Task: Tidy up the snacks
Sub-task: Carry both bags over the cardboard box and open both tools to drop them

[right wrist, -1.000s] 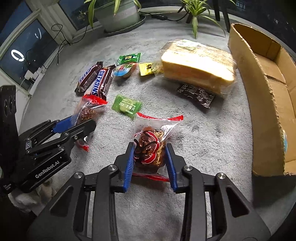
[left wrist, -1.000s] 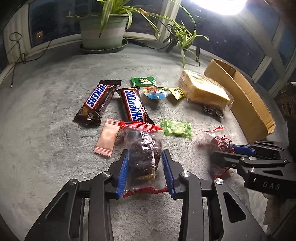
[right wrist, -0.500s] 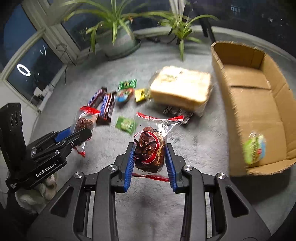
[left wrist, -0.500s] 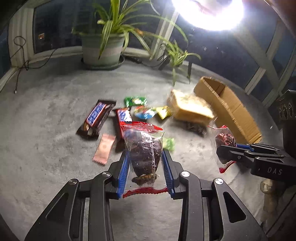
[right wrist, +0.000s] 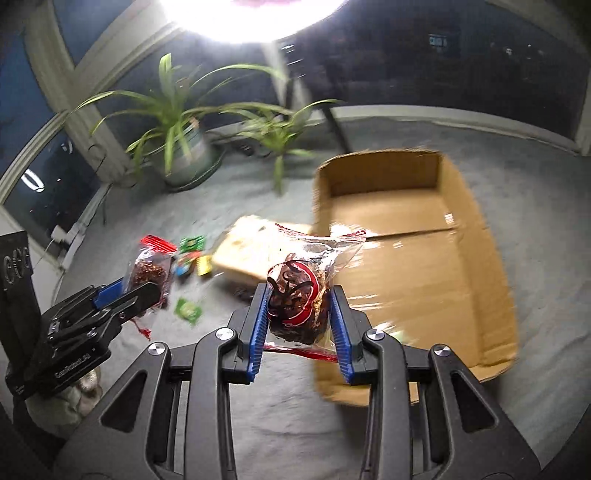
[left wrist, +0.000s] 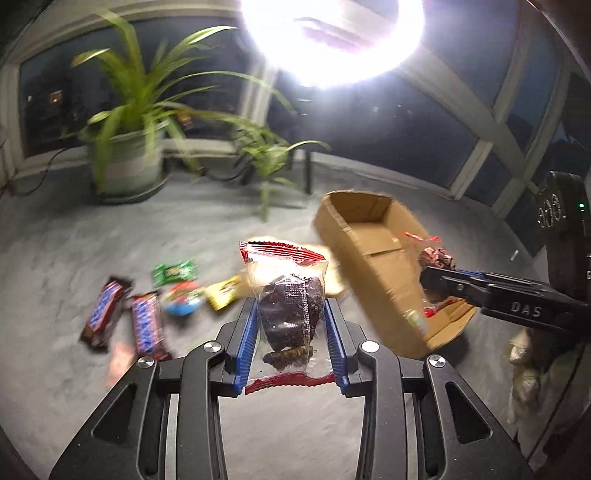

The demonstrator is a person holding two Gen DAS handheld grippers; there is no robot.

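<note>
My left gripper [left wrist: 291, 314] is shut on a clear, red-edged packet with a dark cake [left wrist: 290, 310], held up off the grey carpet. My right gripper [right wrist: 300, 299] is shut on a similar packet with a red-printed cake [right wrist: 297, 295], raised at the near left edge of the open cardboard box [right wrist: 424, 266]. The left wrist view shows the right gripper [left wrist: 434, 278] with its packet [left wrist: 436, 258] over the box [left wrist: 373, 236]. From the right wrist, the left gripper [right wrist: 142, 291] is seen low at the left with its packet [right wrist: 149, 269].
On the carpet lie two Snickers bars [left wrist: 107, 314], a green sachet [left wrist: 173, 271], a round sweet [left wrist: 183, 301], a yellow packet [left wrist: 223, 291], a green packet [right wrist: 188, 310] and wrapped bread [right wrist: 247, 251]. Potted plants [left wrist: 129, 162] stand by the dark windows. A bright lamp [left wrist: 328, 33] glares overhead.
Both grippers have risen off the carpet with their packets and tilted up. The right one has travelled to the box, and the snacks now lie farther below.
</note>
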